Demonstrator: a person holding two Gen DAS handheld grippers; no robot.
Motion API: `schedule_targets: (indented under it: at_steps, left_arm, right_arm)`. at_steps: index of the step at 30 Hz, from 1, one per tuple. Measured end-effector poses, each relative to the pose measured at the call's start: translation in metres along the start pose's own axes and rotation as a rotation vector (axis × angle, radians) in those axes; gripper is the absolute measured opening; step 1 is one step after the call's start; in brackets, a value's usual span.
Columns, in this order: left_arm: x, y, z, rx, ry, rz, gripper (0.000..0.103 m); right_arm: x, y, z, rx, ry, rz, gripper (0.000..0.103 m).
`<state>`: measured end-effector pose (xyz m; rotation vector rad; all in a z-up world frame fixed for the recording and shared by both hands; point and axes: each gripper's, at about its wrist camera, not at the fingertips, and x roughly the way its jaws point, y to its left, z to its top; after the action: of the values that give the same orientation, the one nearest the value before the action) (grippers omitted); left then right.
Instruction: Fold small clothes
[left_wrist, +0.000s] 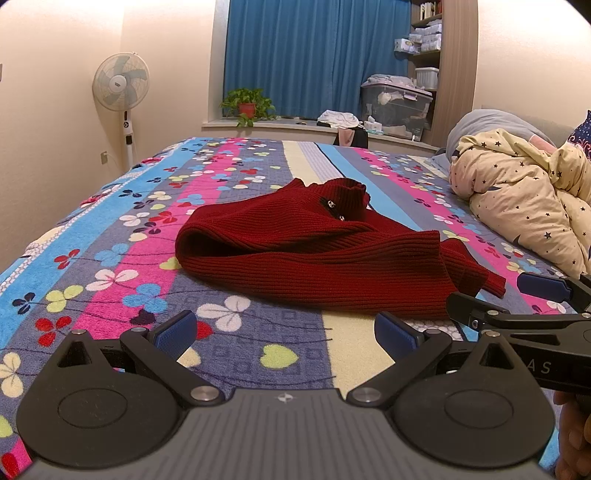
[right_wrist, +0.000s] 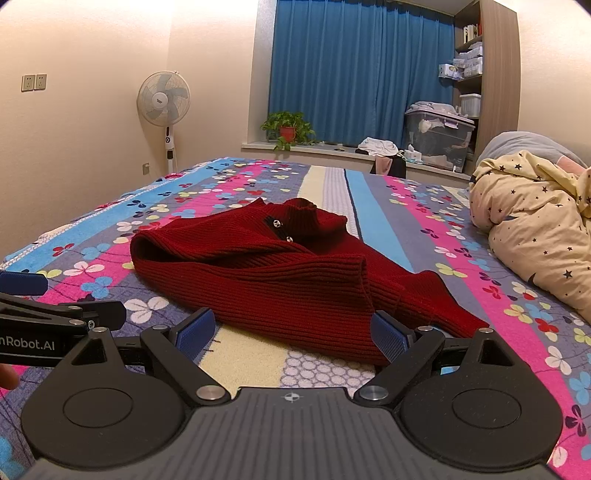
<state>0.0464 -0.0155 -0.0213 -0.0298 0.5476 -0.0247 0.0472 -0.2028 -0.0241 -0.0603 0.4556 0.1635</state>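
Note:
A dark red ribbed knit sweater (left_wrist: 306, 254) lies partly folded on the flowered bedspread (left_wrist: 110, 229), collar with two small buttons toward the far side. My left gripper (left_wrist: 284, 332) is open just short of the sweater's near hem, nothing between its blue pads. In the right wrist view the same sweater (right_wrist: 280, 277) lies straight ahead. My right gripper (right_wrist: 293, 334) is open, its right pad at the sweater's near edge. Each gripper shows in the other's view at the side: the right gripper (left_wrist: 517, 299) and the left gripper (right_wrist: 55, 299).
A bunched cream quilt with stars (left_wrist: 524, 199) and a grey pillow (left_wrist: 495, 123) take up the bed's right side. Beyond the bed are a standing fan (left_wrist: 122, 88), a potted plant (left_wrist: 247, 105), a storage bin (left_wrist: 397, 105) and blue curtains (left_wrist: 314, 55).

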Motion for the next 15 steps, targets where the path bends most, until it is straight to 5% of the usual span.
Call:
schedule_targets:
  at_steps: [15]
  left_arm:
    - [0.0001,0.0005,0.0002,0.000,0.001,0.000,0.102]
  right_arm:
    - [-0.0004,0.0004,0.0014,-0.002,-0.002,0.003,0.090]
